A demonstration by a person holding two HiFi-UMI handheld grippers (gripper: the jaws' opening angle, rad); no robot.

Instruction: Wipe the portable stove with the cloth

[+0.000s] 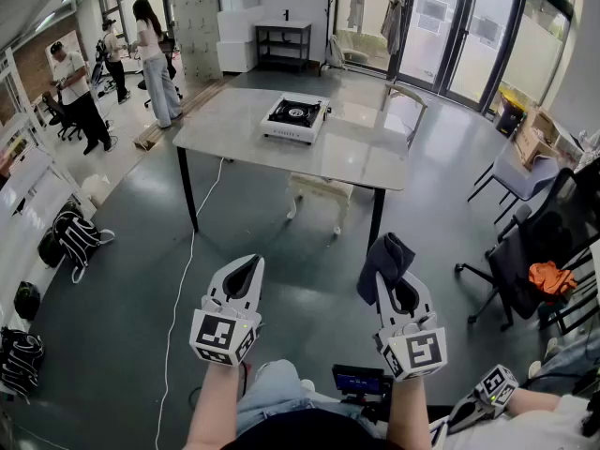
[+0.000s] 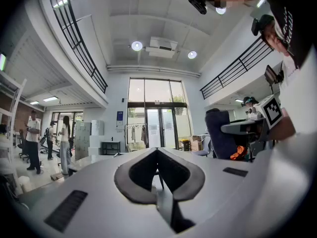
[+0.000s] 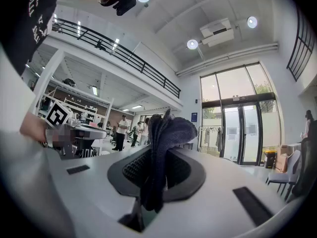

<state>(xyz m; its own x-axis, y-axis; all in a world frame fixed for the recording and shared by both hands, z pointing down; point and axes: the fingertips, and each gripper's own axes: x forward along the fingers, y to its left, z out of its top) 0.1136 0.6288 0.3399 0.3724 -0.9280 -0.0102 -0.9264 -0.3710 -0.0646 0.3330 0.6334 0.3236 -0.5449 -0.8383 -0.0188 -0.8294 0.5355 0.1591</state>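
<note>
Here, right claw (image 1: 392, 275) pinches the dark cloth (image 3: 167, 130); left claw (image 2: 157, 151) clenched empty; stove (image 1: 294, 117) well apart.

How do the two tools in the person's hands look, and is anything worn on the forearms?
The left tool and the right tool look alike: a light grey, wedge-shaped body with a dark-lined opening behind the jaws. At its rear, each carries a white cube printed with black square markers. The forearms are without sleeves.
</note>
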